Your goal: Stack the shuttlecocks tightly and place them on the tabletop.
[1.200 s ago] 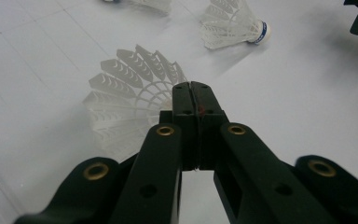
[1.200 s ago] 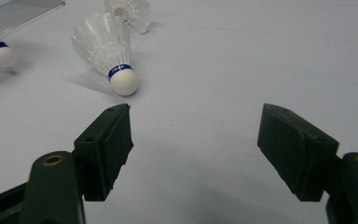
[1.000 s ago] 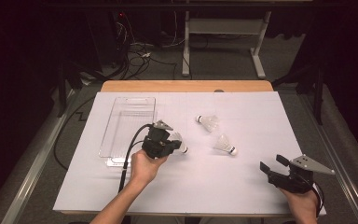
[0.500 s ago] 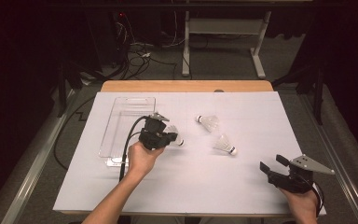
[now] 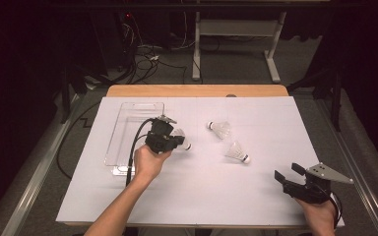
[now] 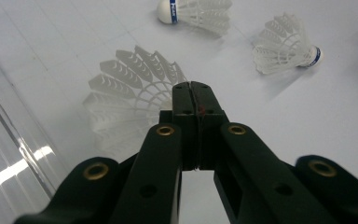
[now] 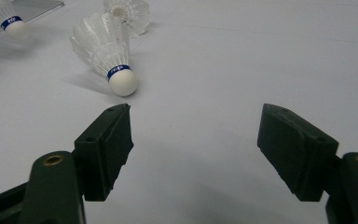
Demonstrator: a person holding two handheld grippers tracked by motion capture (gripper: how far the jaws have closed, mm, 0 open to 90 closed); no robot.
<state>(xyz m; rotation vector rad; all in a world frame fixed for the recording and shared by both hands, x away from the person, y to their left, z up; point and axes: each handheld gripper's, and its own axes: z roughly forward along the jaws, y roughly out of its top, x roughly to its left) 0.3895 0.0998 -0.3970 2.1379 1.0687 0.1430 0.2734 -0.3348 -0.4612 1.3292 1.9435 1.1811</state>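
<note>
Left hand: the left hand (image 5: 147, 162) reached forward from the bottom edge, forearm angled up and to the right, wrist just beside the near end of the clear tray (image 5: 123, 118).
Left gripper: the left gripper (image 5: 177, 142) pointed right across the counter (image 5: 275, 123); its cable looped back past the wrist.
Left jaws: pressed together at the tips, pinching the feather skirt of the held shuttlecock (image 6: 130, 93); its cork end (image 5: 188, 146) poked out to the right in the high view.
Held shuttlecock's place: just right of the tray, not inside it.
Right hand: the right hand (image 5: 320, 214) sat low at the near right corner of the counter, well apart from the left.
Right gripper: the right gripper (image 7: 196, 135) pointed left and away.
Right jaws: spread wide with nothing between them.
Loose shuttlecocks: the nearer shuttlecock (image 5: 237, 152) and the farther shuttlecock (image 5: 220, 129) lay on their sides mid-counter, near each other.
</note>
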